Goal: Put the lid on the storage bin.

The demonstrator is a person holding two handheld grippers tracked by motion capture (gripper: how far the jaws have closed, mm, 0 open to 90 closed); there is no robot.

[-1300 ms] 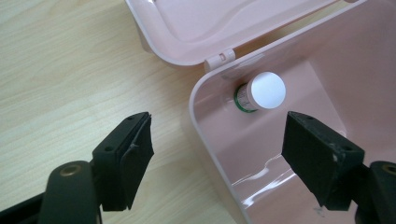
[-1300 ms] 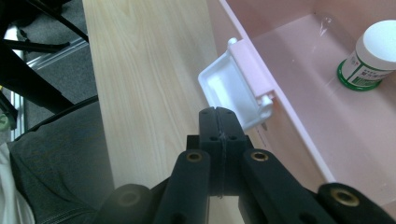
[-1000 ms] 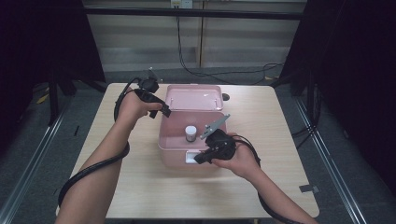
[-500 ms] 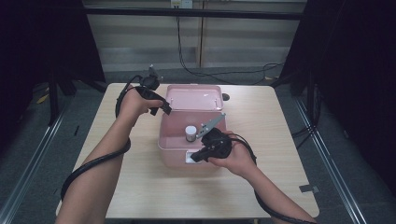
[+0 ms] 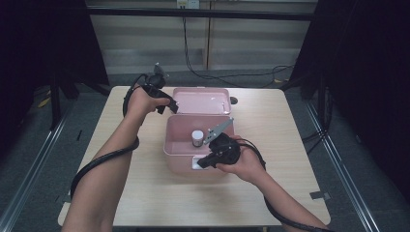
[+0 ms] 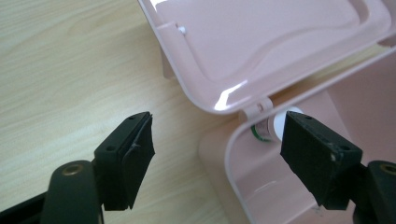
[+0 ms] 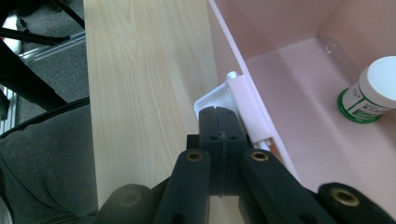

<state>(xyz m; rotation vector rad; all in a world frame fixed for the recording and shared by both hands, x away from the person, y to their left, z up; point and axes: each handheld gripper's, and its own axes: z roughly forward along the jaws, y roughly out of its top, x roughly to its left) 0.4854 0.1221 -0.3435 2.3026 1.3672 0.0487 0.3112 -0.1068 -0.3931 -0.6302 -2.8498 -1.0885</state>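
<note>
Spread wide, my left gripper [image 6: 215,158] had edged off the lid [image 5: 200,100], now fully back; right gripper [image 7: 219,126], pressed together, steadied the pink box [image 5: 180,145] at its latch [image 7: 240,100], exposing the jar [image 5: 197,137].

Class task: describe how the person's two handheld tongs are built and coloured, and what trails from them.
Both tongs are black. The left tongs have two flat, wedge-like jaws with dark pads and brass-coloured rivets. The right tongs have the same black linkage with brass rivets. A grey three-cornered plate tops the right one. A thick black cable trails from each. The forearms are bare.
</note>
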